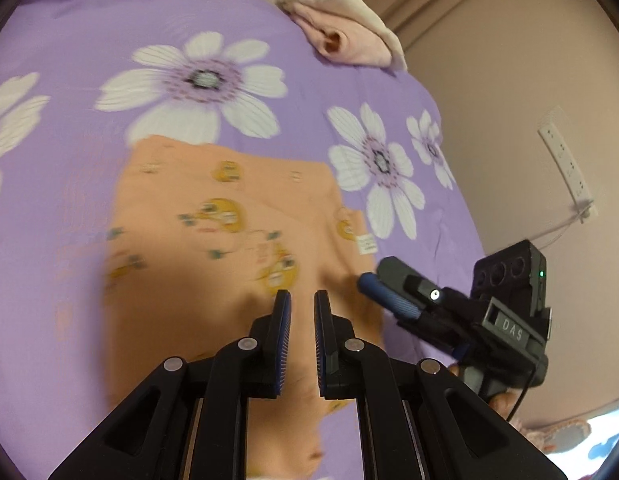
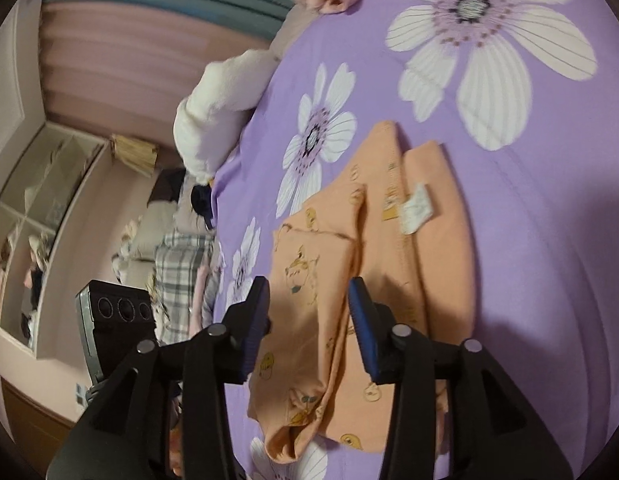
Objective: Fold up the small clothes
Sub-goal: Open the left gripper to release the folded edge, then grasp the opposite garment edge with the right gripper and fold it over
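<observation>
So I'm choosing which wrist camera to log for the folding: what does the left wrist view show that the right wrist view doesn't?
Only the left wrist view: the right gripper seen from outside, at the garment's edge, and a white power strip on the wall.
Only the right wrist view: wall shelves, a white plush item and plaid fabric beyond the bed edge.
Both: the orange printed garment with its white label on the purple flowered sheet, and pink folded clothes farther away.
</observation>
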The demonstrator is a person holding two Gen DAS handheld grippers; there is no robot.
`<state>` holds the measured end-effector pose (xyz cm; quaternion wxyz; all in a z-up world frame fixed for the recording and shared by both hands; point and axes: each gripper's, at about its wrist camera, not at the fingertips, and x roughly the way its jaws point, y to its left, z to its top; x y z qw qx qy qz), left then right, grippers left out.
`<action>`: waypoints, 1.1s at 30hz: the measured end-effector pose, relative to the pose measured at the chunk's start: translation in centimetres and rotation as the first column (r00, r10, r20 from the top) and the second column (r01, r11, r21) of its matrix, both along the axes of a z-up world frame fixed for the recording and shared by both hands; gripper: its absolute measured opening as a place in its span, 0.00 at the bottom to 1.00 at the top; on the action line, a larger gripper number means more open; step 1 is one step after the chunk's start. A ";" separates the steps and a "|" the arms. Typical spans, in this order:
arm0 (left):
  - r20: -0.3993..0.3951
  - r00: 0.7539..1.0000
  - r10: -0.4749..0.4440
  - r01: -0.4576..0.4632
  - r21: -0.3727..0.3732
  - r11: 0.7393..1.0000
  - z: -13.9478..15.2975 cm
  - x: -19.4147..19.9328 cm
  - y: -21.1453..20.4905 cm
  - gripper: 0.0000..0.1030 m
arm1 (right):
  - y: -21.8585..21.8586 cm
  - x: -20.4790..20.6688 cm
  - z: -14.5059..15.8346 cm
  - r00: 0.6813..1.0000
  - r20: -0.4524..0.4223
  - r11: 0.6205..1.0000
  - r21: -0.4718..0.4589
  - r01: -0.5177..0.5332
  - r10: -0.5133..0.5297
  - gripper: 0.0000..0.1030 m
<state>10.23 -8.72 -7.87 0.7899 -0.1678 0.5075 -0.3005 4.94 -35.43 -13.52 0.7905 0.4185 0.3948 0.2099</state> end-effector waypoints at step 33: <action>-0.003 0.985 0.172 -0.171 -0.135 0.976 -2.2 -5.5 10.7 0.39 | 8.8 5.8 -0.1 0.998 -0.012 0.872 -0.485 -0.059 0.060 0.08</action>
